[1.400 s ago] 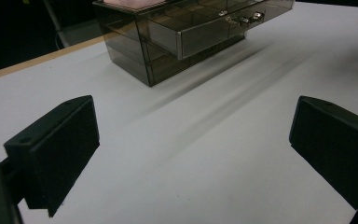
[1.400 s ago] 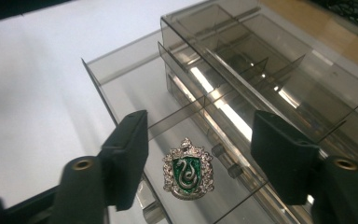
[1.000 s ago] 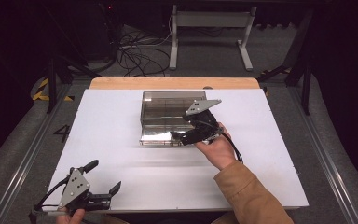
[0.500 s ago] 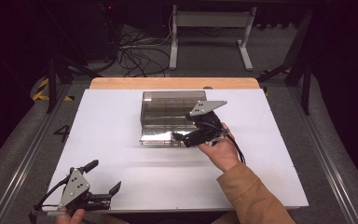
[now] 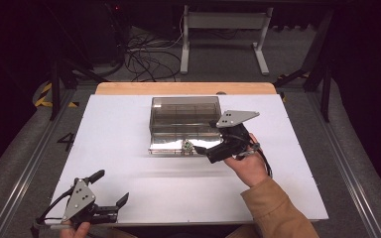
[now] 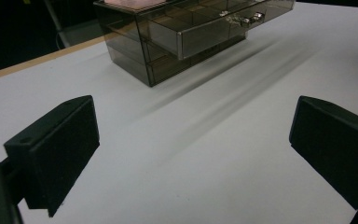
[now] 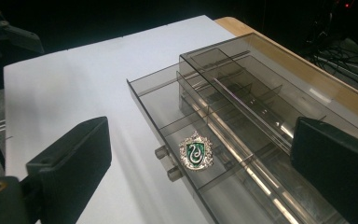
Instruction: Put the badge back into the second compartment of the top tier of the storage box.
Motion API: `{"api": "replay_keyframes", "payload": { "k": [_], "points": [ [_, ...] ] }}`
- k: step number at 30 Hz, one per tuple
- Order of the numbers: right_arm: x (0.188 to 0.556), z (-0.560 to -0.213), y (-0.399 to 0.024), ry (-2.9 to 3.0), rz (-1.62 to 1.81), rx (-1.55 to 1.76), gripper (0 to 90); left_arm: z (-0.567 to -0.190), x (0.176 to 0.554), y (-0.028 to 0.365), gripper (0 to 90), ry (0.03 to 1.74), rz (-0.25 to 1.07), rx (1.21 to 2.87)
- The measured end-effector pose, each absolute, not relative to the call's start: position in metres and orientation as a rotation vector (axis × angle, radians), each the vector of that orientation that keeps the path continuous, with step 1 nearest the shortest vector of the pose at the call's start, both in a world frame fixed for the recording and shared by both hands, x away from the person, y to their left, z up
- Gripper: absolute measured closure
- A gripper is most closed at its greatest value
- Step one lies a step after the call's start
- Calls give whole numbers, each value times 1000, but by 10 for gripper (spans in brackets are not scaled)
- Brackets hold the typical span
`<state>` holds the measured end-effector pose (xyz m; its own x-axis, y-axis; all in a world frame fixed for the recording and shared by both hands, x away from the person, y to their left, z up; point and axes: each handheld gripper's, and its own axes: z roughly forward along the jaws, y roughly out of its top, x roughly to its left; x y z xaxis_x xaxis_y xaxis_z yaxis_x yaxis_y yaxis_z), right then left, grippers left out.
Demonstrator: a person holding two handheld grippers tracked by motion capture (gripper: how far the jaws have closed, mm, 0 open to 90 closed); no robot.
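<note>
Two claws work a white worktop (image 5: 129,148): the right claw (image 5: 202,150), jaws spread wide and empty, hovers at the pulled-out drawer (image 7: 168,116) of a smoky clear organiser (image 5: 183,106), where a green-and-silver crest badge (image 7: 195,153) lies in a front compartment just behind the two knobs (image 7: 168,163). The likely step is closing the drawer; pressing squarely on both knobs would keep it from skewing. The left claw (image 5: 111,203), also wide and empty, rests near the worktop's near edge, well apart, with open surface between.
</note>
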<state>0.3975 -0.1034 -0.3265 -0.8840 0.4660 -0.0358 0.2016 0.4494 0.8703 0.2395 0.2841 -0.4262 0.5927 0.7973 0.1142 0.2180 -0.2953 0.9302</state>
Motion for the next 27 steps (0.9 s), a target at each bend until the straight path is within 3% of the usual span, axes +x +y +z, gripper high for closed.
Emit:
{"api": "replay_keyframes", "payload": {
  "k": [27],
  "points": [
    [358, -339, -170, 2338, 1557, 614, 33, -426, 240, 284, 23, 829, 726, 1816]
  ]
}}
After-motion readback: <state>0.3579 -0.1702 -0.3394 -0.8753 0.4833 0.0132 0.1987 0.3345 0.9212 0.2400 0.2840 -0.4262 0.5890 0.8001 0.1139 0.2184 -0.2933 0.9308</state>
